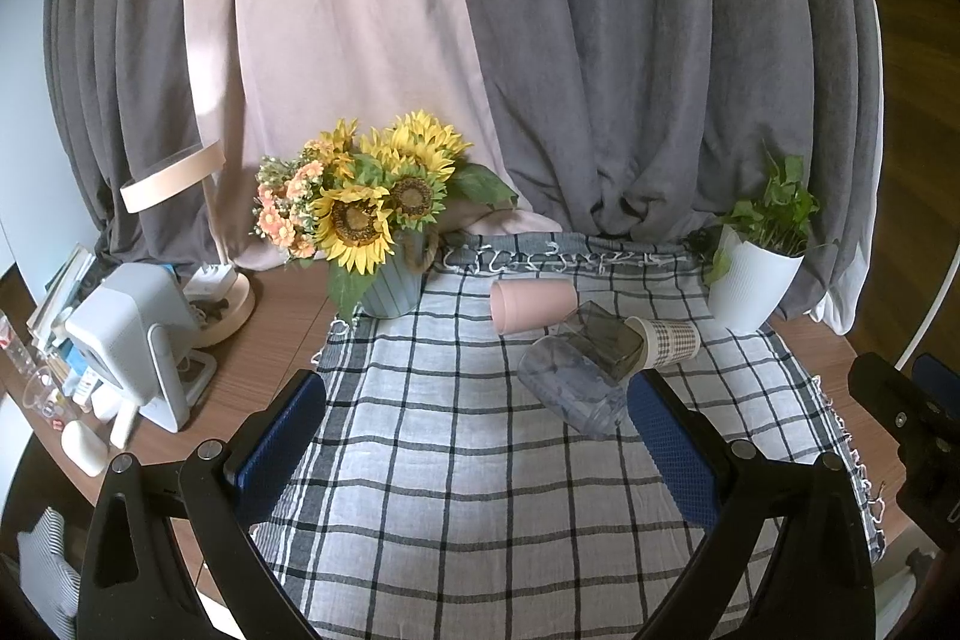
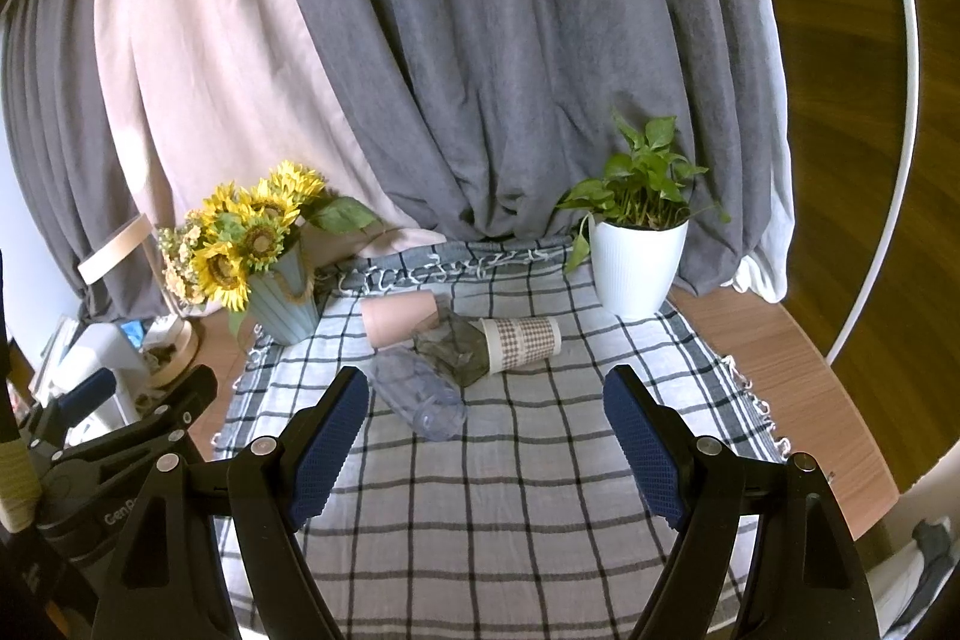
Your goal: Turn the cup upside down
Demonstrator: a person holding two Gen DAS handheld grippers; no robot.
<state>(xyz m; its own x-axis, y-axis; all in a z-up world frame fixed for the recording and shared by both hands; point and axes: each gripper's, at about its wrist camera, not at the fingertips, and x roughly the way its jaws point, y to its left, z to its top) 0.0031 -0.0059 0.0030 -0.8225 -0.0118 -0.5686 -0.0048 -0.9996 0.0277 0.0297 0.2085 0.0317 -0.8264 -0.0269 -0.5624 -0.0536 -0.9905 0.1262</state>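
The worktop (image 2: 774, 340) looks like smooth brown wood-grain laminate, covered by a soft, matt woven checked cloth (image 2: 480, 490) with frayed fringes. On it lie a matt pink cup (image 2: 399, 317), a paper cup (image 2: 522, 340) printed in small checks, a smoky translucent glass (image 2: 453, 343) and a clear, glossy plastic cup (image 2: 417, 391). The white pot (image 2: 636, 265) is ribbed and smooth. Each tool, left (image 1: 477, 433) and right (image 2: 486, 439), is matt black plastic with rough, dimpled blue pads (image 2: 327, 451) and shiny metal screws. The curtains (image 2: 480, 70) are matt, heavy fabric.

left gripper (image 1: 477, 415): black angular arms, silver screws, blue textured pads (image 1: 282, 436).
right gripper (image 2: 486, 427): same black frame, round silver screws, blue dimpled pads (image 2: 645, 445).
marking: white "Gen" lettering at 8 o'clock, right wrist view.
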